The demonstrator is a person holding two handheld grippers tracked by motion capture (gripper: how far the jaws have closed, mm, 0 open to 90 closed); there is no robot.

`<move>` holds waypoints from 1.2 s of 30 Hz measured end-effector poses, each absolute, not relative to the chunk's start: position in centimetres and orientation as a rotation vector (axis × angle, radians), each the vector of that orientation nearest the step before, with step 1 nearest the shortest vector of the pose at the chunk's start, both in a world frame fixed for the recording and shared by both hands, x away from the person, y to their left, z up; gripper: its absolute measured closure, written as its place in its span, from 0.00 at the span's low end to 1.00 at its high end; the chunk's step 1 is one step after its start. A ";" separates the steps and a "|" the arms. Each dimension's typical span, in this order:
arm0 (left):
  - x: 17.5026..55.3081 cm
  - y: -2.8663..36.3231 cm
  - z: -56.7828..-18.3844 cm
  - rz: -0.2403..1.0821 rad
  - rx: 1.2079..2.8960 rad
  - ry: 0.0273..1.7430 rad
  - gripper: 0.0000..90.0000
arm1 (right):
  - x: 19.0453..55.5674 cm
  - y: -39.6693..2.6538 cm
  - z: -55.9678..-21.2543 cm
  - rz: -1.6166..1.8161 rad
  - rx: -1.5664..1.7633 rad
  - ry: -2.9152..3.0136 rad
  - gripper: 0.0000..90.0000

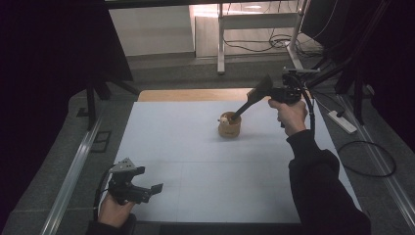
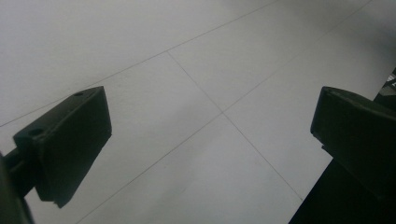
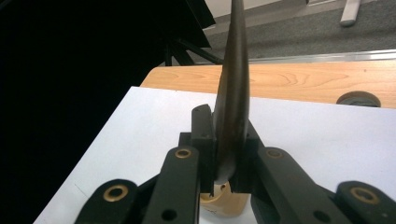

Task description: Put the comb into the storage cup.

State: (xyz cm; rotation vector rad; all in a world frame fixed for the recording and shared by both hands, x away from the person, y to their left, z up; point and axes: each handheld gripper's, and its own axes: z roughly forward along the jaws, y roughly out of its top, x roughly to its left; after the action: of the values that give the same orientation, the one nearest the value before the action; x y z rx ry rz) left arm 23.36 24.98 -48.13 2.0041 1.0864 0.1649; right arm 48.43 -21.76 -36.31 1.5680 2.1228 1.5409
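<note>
A tan wooden cup (image 1: 229, 126) stands near the middle-back of the white table sheet (image 1: 195, 171). A dark spatula (image 1: 247, 103) leans out of it up to the right, its thin end in the cup beside a small pale item. My right gripper (image 1: 265, 93) is shut on the spatula's broad upper part. In the right gripper view the jaws (image 3: 224, 140) clamp the spatula (image 3: 233, 84) edge-on, with the cup (image 3: 224, 203) just below. My left gripper (image 1: 152, 191) rests at the front-left corner, open with nothing in it; the left gripper view (image 2: 210, 102) shows bare sheet between its jaws.
A strip of wooden tabletop (image 1: 195, 94) borders the sheet at the back, with a round grey cap (image 3: 357, 99) set in it. A power strip (image 1: 342, 122) and cables lie on the floor at right. Metal desk legs (image 1: 221, 44) stand behind.
</note>
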 end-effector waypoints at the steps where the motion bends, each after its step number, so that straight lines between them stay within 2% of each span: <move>1: 23.4 25.0 -48.1 0.165 2.004 1.086 0.00 | 48.5 -21.7 -36.4 1.541 1.567 2.124 0.94; 36: 23.4 24.9 -48.2 0.164 2.009 1.087 0.00 | 49.7 -19.7 -40.5 1.534 1.630 2.176 0.94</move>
State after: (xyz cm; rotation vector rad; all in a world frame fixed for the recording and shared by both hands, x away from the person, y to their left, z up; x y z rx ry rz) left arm 23.40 24.91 -48.15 2.0095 1.0867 0.1635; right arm 49.72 -19.69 -40.48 1.6301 2.1760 1.5342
